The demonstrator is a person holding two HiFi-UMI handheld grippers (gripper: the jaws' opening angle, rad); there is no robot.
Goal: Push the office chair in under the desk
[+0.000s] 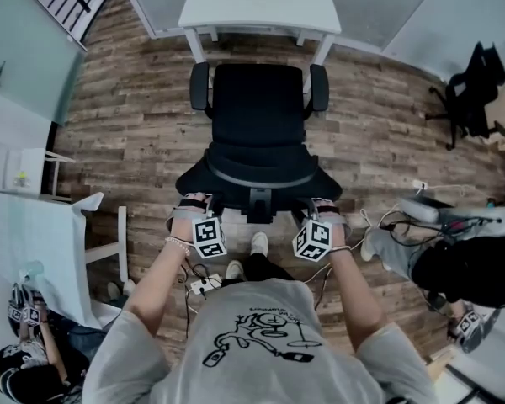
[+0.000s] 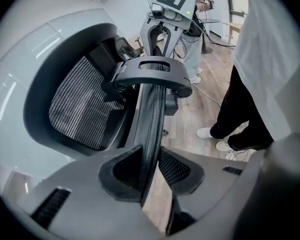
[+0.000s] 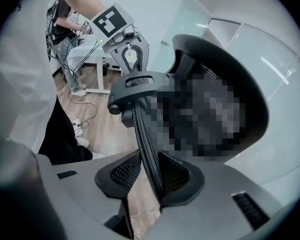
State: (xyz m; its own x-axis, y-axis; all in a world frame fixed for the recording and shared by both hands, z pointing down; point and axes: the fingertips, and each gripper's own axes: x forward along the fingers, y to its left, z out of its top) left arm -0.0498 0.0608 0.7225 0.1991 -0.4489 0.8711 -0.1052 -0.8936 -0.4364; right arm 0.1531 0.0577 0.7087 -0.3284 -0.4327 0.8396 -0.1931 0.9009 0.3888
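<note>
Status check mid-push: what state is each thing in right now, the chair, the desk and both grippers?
office chair, upright, facing the desk, seat not yet under it.
desk, standing just ahead of the chair.
left gripper, jaws closed on the backrest rim.
right gripper, jaws closed on the backrest rim.

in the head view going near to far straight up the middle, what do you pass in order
shirt → shoes → chair back → chair seat → desk
</note>
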